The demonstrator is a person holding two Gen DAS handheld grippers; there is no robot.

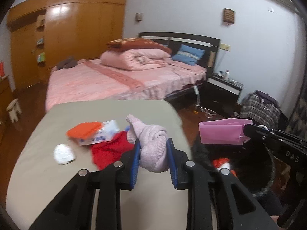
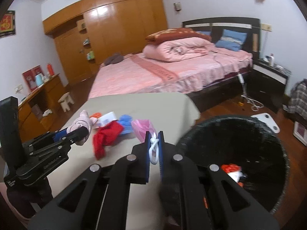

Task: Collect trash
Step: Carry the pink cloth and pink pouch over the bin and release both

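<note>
Bedroom table [image 2: 134, 103]: right tool [image 2: 154, 140] pinches a pink mask [image 2: 143, 127] beside the table's right edge, nearest the black bin [image 2: 239, 153]; left tool [image 1: 153, 153] grips a pale sock [image 1: 153, 145] over the table.

Pale walls, wooden wardrobe [image 2: 107, 32], pink-covered bed [image 2: 172, 71] — dark wood floor [image 2: 226, 107].

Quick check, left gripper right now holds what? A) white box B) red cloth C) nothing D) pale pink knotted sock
D: the left gripper is clamped on the pale pink knotted sock, its blue pads pressing both sides; the red cloth and white box lie on the table.
</note>
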